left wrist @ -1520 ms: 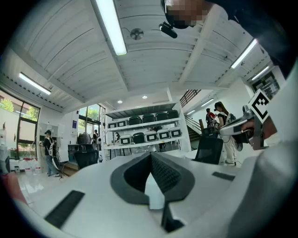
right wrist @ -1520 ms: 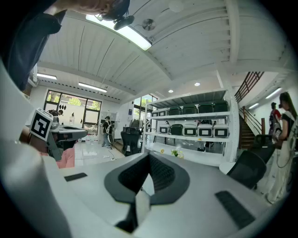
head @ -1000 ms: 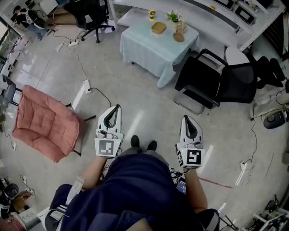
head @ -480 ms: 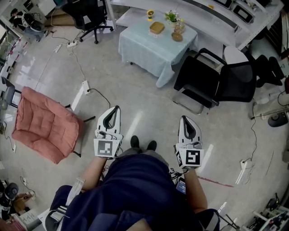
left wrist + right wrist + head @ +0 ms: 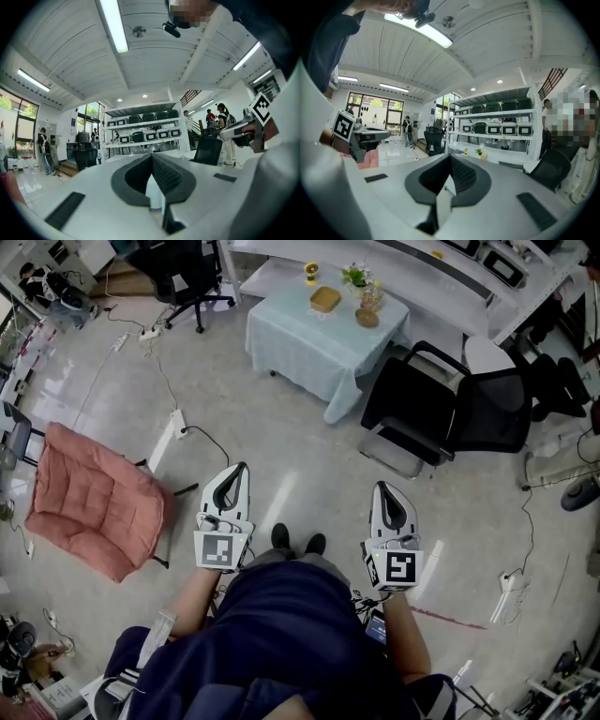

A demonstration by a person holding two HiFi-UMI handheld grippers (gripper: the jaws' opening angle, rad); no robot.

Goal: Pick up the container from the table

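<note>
1. The person stands on the open floor, well apart from the desk [image 5: 298, 338], which is draped in a pale blue cloth at the far side of the room.
2. The container [image 5: 325, 298], a shallow tan one, sits on the desk top. A small yellow cup [image 5: 311, 271] stands behind it, and a potted plant [image 5: 356, 276] and a brownish jar [image 5: 367, 315] stand near its right side. Nothing touches the container.
3. The left gripper [image 5: 243, 466] is held level in front of the body. Its jaws are pressed together with nothing between them.
4. The right gripper [image 5: 383, 486] sits alongside, tipped slightly downward. Its jaws are also closed and empty.
5. As I judge it, the step in hand is the approach. No reach has begun and neither gripper is near the desk.
6. The next move calls for walking up to the desk, keeping clear of the black chair [image 5: 441, 399] at its right corner and the pink cushioned chair [image 5: 89, 488] off to the left.
7. One gripper must then spread its jaws wide enough to span the container's rim or wall, and come in without knocking the jar or the plant beside it.
</note>
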